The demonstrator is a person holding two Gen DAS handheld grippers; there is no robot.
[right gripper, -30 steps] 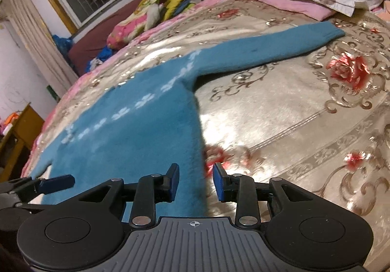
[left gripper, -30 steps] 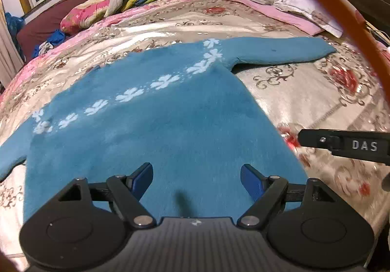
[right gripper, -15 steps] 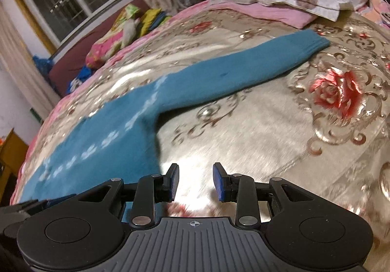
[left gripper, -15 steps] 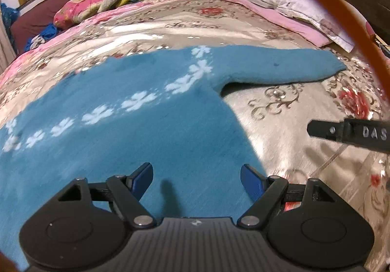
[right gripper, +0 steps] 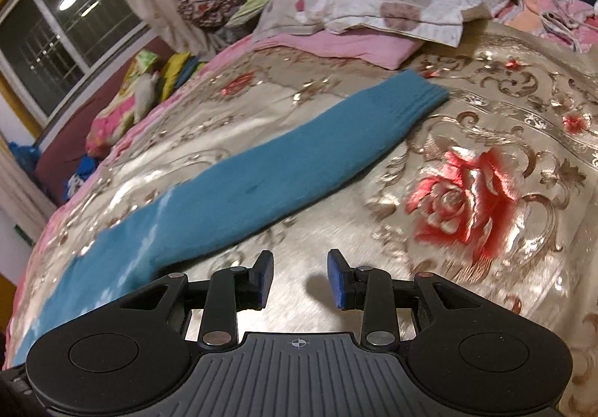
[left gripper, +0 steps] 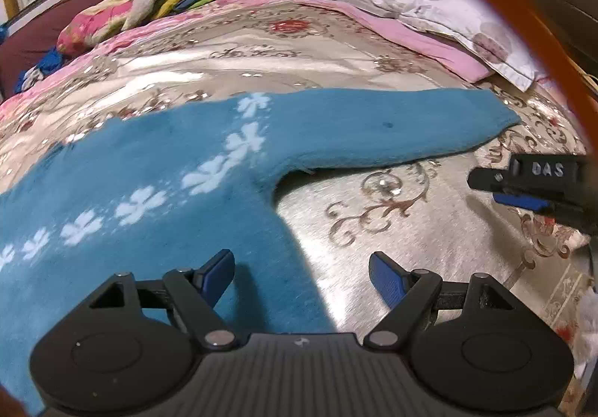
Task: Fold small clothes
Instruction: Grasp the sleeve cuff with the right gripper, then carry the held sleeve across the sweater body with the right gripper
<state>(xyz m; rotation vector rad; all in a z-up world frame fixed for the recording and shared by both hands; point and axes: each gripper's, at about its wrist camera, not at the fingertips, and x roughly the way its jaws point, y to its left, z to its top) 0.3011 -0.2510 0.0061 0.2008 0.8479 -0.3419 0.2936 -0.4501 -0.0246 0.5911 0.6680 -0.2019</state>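
Observation:
A small blue sweater (left gripper: pixel 157 192) with a row of white flowers lies flat on the bed. Its right sleeve (left gripper: pixel 392 133) stretches out to the right; the same sleeve shows in the right wrist view (right gripper: pixel 299 170), ending in a ribbed cuff (right gripper: pixel 422 95). My left gripper (left gripper: pixel 301 273) is open and empty, just above the sweater's right side edge below the armpit. My right gripper (right gripper: pixel 299 280) is open and empty over bare bedspread, just below the sleeve. It also shows at the right edge of the left wrist view (left gripper: pixel 530 185).
The bed has a shiny floral bedspread (right gripper: pixel 467 192). A white pillow (right gripper: pixel 392 2) on a pink one (right gripper: pixel 336 43) lies beyond the cuff. Folded colourful bedding (left gripper: pixel 123 17) is piled at the far side near the window. Cables lie at the far right (right gripper: pixel 560 17).
Both grippers have moved right along the sweater, from its lower body toward the right sleeve. The right gripper's jaws have stayed at a similar narrow opening. The sweater has not moved.

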